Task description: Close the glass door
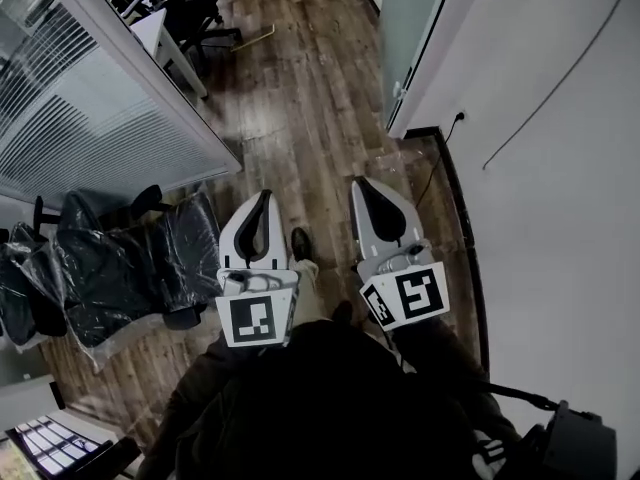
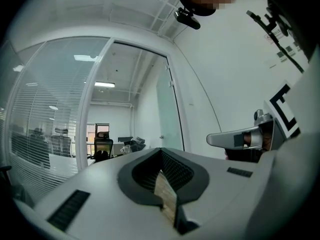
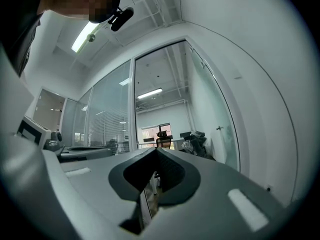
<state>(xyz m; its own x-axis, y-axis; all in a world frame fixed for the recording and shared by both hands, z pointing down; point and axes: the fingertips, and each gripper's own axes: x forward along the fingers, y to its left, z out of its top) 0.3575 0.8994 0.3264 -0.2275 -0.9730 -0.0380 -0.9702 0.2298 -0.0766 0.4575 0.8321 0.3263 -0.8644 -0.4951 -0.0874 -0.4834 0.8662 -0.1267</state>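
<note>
**Approach step: both tongs clenched and empty, door not yet reached**

The left gripper (image 1: pixel 265 196) and the right gripper (image 1: pixel 359 183) are held side by side low in front of the person, each with its jaws pressed together and nothing between them; only a sliver of wooden floor (image 1: pixel 300 98) shows through the slits. The glass door (image 1: pixel 412 23) stands open well ahead and to the right, its frosted panel lying close along the white wall (image 1: pixel 560 168), with its small handle (image 3: pixel 219 128) on the near face. By my reading the task has barely begun: the next move calls for walking up and catching the handle or the door's edge to swing it across the opening. No containers show; plastic-wrapped chairs (image 1: pixel 120 258) sit by the blinded partition (image 1: pixel 90 108) to the left.
</note>
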